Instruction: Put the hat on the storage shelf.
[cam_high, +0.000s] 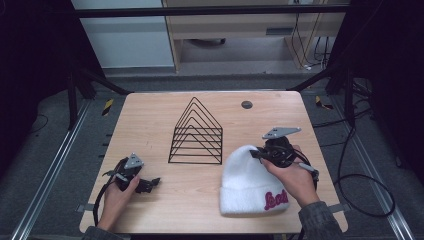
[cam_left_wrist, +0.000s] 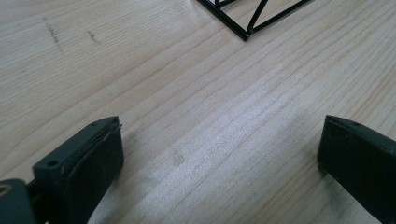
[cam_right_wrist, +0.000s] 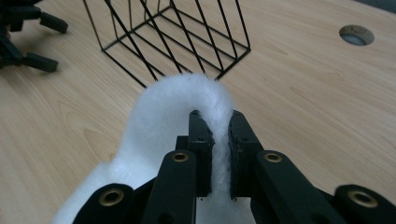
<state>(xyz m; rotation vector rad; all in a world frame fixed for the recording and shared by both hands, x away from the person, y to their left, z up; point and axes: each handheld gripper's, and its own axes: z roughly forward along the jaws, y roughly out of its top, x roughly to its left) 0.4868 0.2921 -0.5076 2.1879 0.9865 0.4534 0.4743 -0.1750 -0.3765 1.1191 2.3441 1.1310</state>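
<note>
A white knit hat (cam_high: 246, 179) with pink lettering on its cuff lies on the wooden table (cam_high: 150, 115) at the front right. My right gripper (cam_high: 255, 154) is shut on the hat's top; in the right gripper view its jaws pinch a raised fold of the white hat (cam_right_wrist: 187, 98). My left gripper (cam_high: 151, 183) rests at the front left of the table, open, with only bare wood (cam_left_wrist: 219, 130) between its fingers (cam_left_wrist: 88, 158). A black wire rack (cam_high: 196, 134) with triangular dividers stands at the table's middle, between the two grippers.
A round grey cable hole (cam_high: 246, 104) sits in the table at the back right. The wire rack's corner (cam_left_wrist: 243, 28) lies ahead of the left gripper. The left gripper (cam_right_wrist: 37, 42) shows far off in the right gripper view. Cables trail on the floor right of the table.
</note>
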